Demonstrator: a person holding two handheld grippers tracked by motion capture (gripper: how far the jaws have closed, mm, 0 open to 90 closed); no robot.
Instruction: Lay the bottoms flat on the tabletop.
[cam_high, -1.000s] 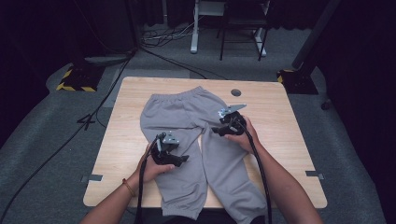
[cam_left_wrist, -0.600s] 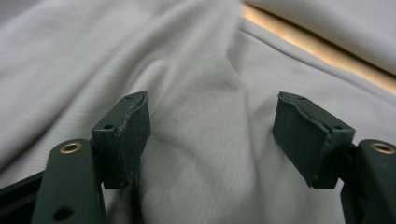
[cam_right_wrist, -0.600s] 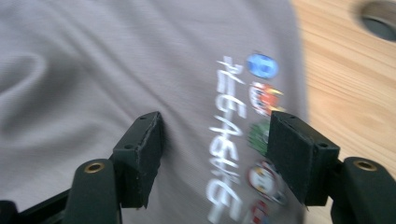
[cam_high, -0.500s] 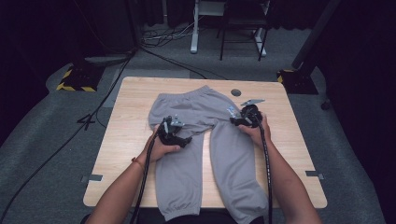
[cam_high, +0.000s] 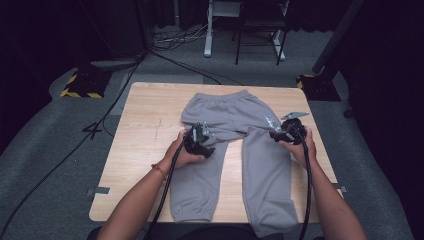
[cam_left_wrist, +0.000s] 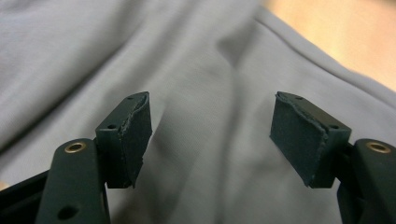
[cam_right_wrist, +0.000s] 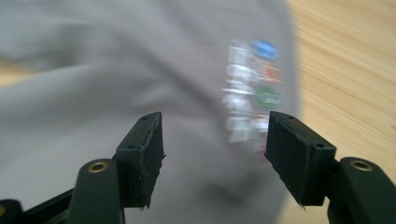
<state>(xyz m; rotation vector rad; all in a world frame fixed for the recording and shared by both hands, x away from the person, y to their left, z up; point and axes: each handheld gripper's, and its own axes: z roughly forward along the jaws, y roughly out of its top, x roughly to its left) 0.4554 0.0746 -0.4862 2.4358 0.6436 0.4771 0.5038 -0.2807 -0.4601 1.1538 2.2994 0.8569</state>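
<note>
Sweatpants (cam_high: 235, 145) lie flat on the bench (cam_high: 145, 130), waistband away from the person, legs spread (ready for folding, likely). Left claw (cam_high: 205, 136) and right claw (cam_high: 276, 134) hover over the hips, both gaping wide, nothing gripped, probably seeking the waistband corners.

Light wooden table (cam_high: 145, 125) on grey carpet floor (cam_high: 55, 165). Black cables (cam_high: 165, 47) trail across the carpet. Yellow-black striped blocks (cam_high: 80, 85) by both far table corners. White desk legs (cam_high: 207, 30) and dark chair legs (cam_high: 260, 35) beyond. Surroundings dark.
</note>
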